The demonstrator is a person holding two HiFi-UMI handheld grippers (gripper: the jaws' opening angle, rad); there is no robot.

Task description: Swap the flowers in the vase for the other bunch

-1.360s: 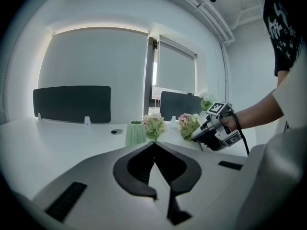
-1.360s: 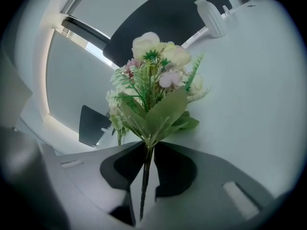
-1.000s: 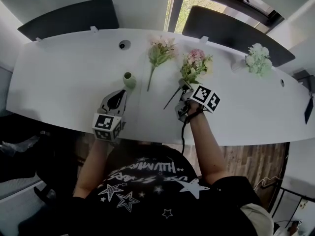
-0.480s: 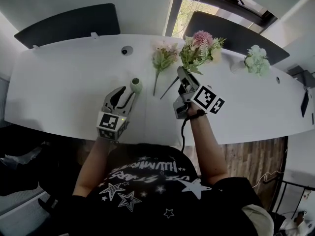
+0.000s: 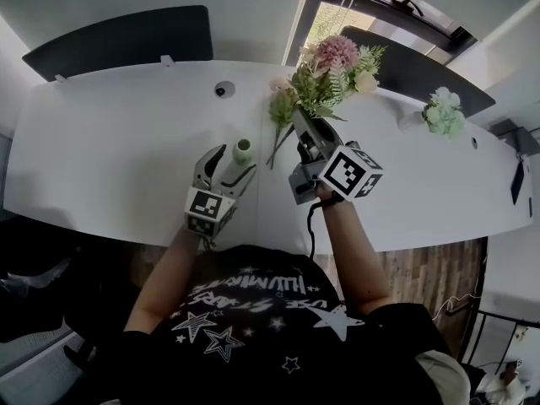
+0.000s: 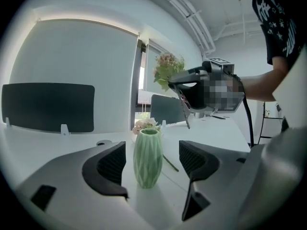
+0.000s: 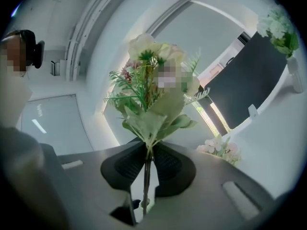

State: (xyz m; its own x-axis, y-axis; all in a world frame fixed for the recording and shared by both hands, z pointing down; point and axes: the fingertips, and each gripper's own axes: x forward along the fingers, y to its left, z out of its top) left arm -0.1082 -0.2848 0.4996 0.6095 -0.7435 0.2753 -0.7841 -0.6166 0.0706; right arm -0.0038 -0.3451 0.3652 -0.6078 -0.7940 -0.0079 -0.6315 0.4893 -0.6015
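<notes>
— White tabletop [image 5: 101, 142], long and curved, with dark screens along its far edge and a window beyond. What was on the left?

— A bare left forearm [image 5: 164, 268] reached out over the near edge. The left gripper [image 5: 236, 160] pointed slightly downward toward the middle of the tabletop. Its jaws had just been opening and stood wide apart, with the green vase [image 6: 147, 157] between them and neither pad touching it.

— How did the vase look?

— Pale green, ribbed in a diamond pattern, upright. It stood near the middle of the tabletop, closer to the near edge than the far one.

— And to the right?

— The right forearm [image 5: 350, 243] was lifted. It held the right gripper [image 5: 299, 123] about level above the tabletop, marker cube facing up. Those jaws were clamped on the thin stem of the held bunch [image 5: 333, 66], which had a pink bloom, cream flowers and ferny green leaves and hung clear of the tabletop.

— Any other flowers?

— A paler pink-and-white bunch [image 5: 280, 101] lay flat on the tabletop beyond the vase, toward the far edge, partly behind the held one. Near the right end a white-and-green bunch [image 5: 443, 112] stood by the far edge.
</notes>
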